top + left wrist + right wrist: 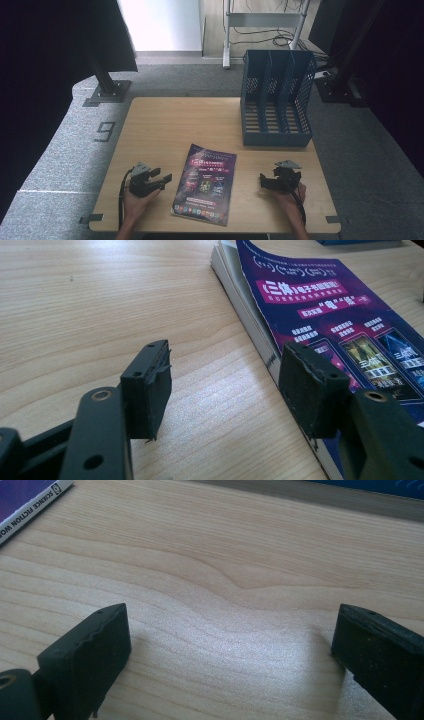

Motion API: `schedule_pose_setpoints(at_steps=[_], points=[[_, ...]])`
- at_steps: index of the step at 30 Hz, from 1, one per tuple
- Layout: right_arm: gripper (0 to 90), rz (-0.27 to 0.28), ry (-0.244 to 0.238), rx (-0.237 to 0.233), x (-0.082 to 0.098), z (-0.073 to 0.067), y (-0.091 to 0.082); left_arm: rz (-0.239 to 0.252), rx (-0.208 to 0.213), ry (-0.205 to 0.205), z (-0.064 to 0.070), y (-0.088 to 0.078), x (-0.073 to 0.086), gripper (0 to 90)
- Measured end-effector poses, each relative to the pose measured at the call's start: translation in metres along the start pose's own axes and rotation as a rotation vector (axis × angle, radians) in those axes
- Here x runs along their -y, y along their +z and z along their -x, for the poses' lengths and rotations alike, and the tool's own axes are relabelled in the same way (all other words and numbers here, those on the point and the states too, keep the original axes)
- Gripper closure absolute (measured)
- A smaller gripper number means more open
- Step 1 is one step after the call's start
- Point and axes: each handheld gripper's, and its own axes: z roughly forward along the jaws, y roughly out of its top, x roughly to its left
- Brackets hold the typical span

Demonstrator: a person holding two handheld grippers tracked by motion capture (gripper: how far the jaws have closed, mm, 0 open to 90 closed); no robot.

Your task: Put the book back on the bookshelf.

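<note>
A purple magazine point(205, 184) lies flat on the near middle of the wooden surface point(170, 125), its near corner close to the near edge. The left tool point(162, 179) rests on the surface just left of the magazine, jaws apart with nothing between them; in the left gripper view its right jaw stands beside the magazine's point(320, 315) edge. The right tool point(264, 179) rests well right of the magazine, jaws wide and holding nothing, bare wood point(225, 580) between them. A blue mesh file rack point(276, 97) stands upright at the far right of the surface.
</note>
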Motion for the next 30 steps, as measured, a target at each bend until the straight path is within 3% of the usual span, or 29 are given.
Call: schedule_pose_setpoints(at_steps=[10,14,19,30], points=[[11.7,0.026,0.008,0.003,0.001,0.003,-0.003,0.001,0.000,0.003,0.004,-0.001,-0.002,33.5],[12.4,0.036,0.035,-0.012,0.001,0.006,-0.005,0.001,0.002,0.000,0.003,0.001,-0.003,32.9],[12.6,0.060,0.036,-0.002,0.002,0.007,-0.009,0.007,-0.002,-0.002,0.001,0.002,-0.003,33.1],[13.8,0.149,0.049,-0.042,-0.005,-0.006,-0.026,0.022,0.005,0.009,0.004,0.003,-0.006,33.7]])
